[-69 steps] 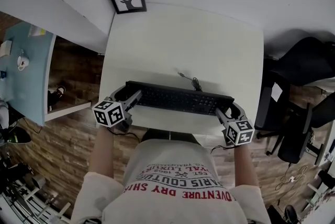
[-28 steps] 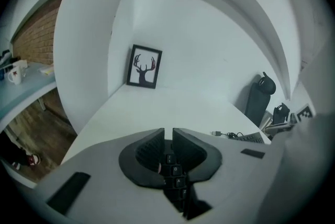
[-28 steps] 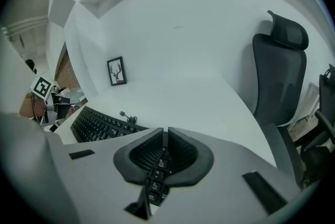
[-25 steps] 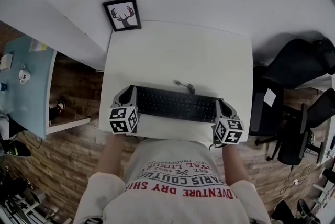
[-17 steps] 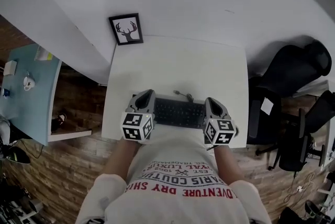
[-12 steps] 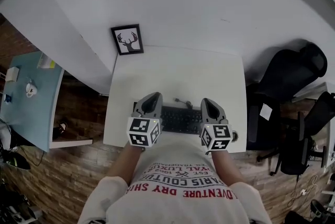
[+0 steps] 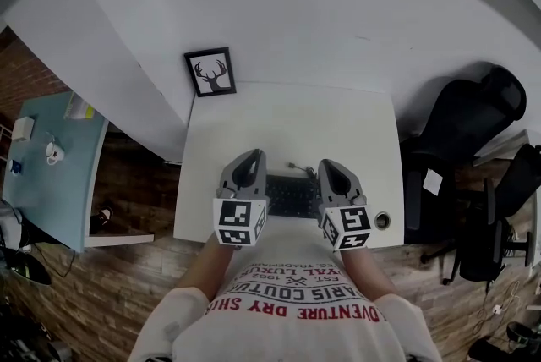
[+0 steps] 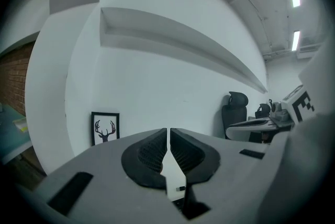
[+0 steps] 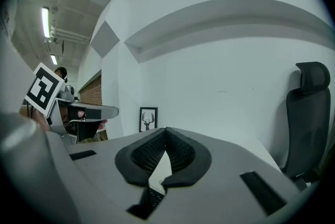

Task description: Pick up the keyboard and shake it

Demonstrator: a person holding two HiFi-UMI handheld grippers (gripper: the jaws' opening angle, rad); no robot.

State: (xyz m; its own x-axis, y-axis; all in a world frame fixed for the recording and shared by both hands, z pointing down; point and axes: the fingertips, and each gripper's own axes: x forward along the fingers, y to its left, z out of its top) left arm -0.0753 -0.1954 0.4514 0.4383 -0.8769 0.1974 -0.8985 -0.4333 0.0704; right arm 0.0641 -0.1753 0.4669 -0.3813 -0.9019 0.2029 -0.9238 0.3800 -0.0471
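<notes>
A white table (image 7: pixel 287 119), backed by a wall (image 7: pixel 296 5), is seen centre-frame; the left gripper (image 7: pixel 252 157) and right gripper (image 7: pixel 328 166) are held level over the keyboard (image 7: pixel 292 195), both closed and empty.

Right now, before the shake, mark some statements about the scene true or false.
1. The left tongs and right tongs both clamp the keyboard. True.
2. The deer picture lies flat in the middle of the desk. False: it stands at the back left corner.
3. A black chair stands right of the desk. True.
4. A cup sits on the desk. False: the cup is on the blue table, left.
</notes>
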